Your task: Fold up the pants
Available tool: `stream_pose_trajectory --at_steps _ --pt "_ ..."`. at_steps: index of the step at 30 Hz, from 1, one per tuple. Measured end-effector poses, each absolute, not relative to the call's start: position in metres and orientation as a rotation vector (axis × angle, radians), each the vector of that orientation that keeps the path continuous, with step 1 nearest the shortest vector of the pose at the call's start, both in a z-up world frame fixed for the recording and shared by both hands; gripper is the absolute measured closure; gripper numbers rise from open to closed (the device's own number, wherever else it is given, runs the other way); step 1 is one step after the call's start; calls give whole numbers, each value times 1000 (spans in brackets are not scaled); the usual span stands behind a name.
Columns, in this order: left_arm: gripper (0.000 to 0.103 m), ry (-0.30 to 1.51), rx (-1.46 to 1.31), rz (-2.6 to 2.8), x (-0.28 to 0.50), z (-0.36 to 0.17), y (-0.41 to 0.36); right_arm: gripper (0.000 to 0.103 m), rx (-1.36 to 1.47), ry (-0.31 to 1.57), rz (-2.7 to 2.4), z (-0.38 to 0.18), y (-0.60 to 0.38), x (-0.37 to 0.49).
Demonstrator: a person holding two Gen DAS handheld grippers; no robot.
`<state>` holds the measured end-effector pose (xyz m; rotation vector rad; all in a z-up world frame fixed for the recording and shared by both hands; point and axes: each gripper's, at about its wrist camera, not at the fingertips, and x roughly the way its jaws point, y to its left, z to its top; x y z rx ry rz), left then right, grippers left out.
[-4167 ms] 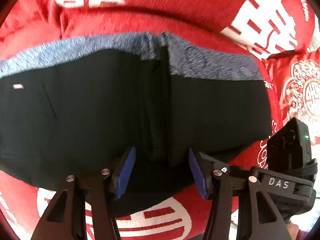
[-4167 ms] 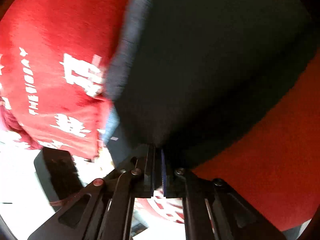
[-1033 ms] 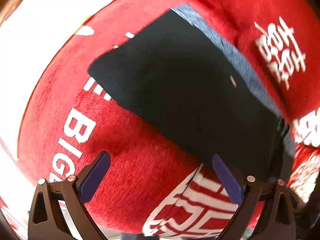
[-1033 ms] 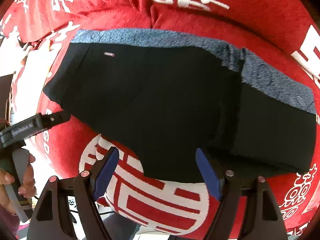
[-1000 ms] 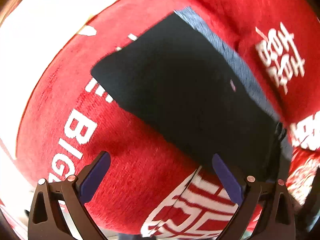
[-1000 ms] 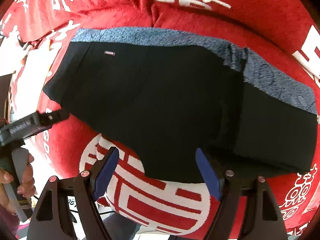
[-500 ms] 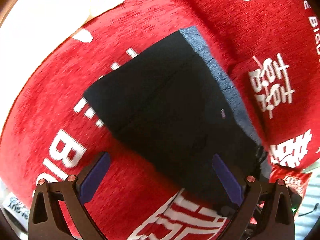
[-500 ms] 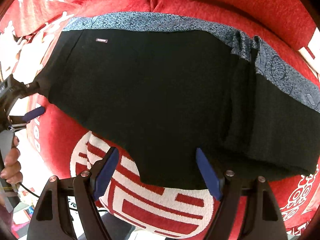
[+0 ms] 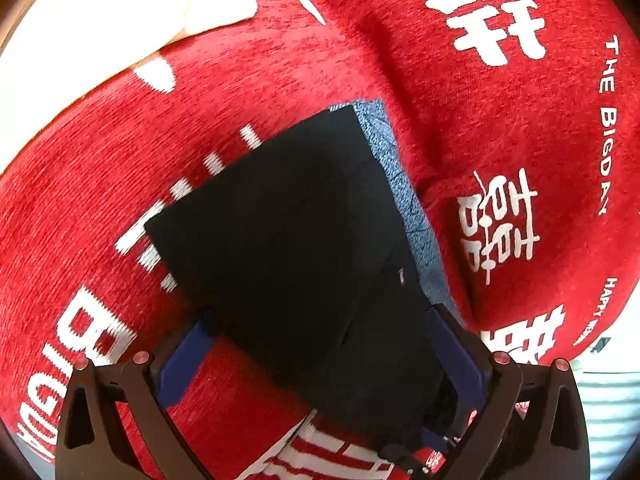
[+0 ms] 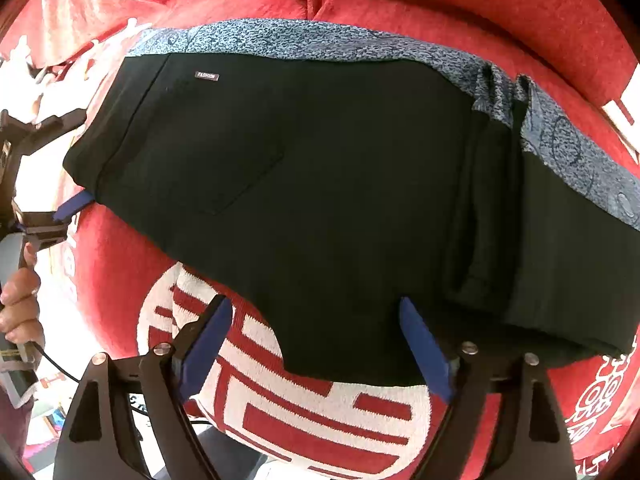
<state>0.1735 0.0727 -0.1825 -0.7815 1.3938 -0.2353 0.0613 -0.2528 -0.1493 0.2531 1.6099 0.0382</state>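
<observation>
Black fabric pants (image 10: pixel 320 184) with a speckled blue-grey waistband (image 10: pixel 360 46) lie folded flat on a red plush sofa cover (image 9: pixel 280 64) printed with white characters. A small "FASHION" label (image 10: pixel 207 76) sits near the waistband. The left gripper (image 9: pixel 320 356) has its jaws spread wide, straddling the end of the pants, its blue pads (image 9: pixel 182 360) on either side of the cloth without pinching it. The right gripper (image 10: pixel 316 340) is likewise spread wide at the near edge of the pants, over a white-and-red woven emblem (image 10: pixel 304 408). In the right wrist view, the person's left hand (image 10: pixel 18 304) holds the other tool at the far left edge.
</observation>
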Motion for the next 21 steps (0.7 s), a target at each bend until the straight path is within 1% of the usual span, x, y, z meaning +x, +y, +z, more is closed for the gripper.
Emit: stream_pose_trajectory --at_steps 4,6,8,10,11,13,14,16,17,18,19,21 --pt "1 1315 -796 -308 177 -160 65 15 260 1608 50 -149 -254 61" --pt "1 1285 -751 -363 180 -151 55 15 260 1606 55 -149 -255 60" --pt "1 1348 -693 -347 187 -164 46 15 250 1606 57 -150 -254 60" --pt "1 1430 -725 -322 191 -184 46 15 238 1609 59 -150 -252 60" --pt "1 1443 -759 -307 192 -192 49 15 235 1610 64 -149 -252 60" --pt "1 1434 -774 -296 193 -190 49 15 239 1601 80 -143 -251 61" --pt "3 1441 -748 -288 194 -189 46 15 244 1587 91 -138 -252 63" --pt "20 1434 -659 -259 194 -184 38 15 252 1556 111 -125 -255 70" --pt "44 1425 -588 -247 194 -180 34 15 254 1544 116 -119 -258 76" --pt "64 1417 -508 -231 195 -176 29 15 261 1530 121 -113 -261 83" --pt "67 1402 -416 -219 194 -172 23 15 274 1518 125 -107 -265 92" --pt "67 1324 -238 -238 186 -159 7 15 322 1509 140 -99 -273 111"
